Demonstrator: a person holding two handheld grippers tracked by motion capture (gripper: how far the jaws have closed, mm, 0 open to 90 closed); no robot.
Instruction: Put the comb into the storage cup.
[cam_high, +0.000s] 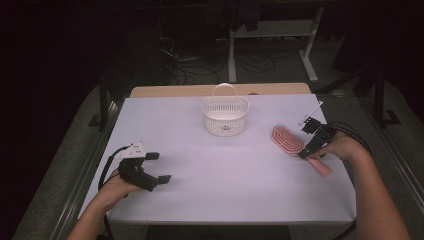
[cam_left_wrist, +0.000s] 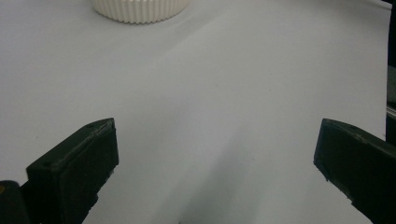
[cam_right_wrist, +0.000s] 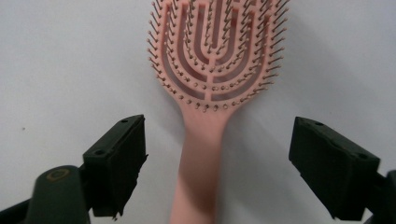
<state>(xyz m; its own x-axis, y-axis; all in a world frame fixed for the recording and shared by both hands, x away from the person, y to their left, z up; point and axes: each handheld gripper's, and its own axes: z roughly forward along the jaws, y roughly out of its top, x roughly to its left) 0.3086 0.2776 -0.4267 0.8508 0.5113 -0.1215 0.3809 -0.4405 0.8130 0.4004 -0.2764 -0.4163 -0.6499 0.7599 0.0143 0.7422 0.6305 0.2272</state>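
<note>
At the table's right side we straddle the pink hairbrush (cam_right_wrist: 212, 60) handle with our right gripper (cam_right_wrist: 217, 163), jaws apart and not yet touching, its long axis running straight between them; left gripper (cam_high: 157, 167) rests released.

The left forearm enters from the bottom left; its hand (cam_high: 117, 187) holds the left gripper (cam_high: 159, 167) level, fingers (cam_left_wrist: 74, 172) spread wide with nothing between them. The right forearm enters from the bottom right; its hand (cam_high: 345, 147) angles the right gripper (cam_high: 306, 140) downward, fingers (cam_right_wrist: 116, 158) apart, not pressing anything.
</note>
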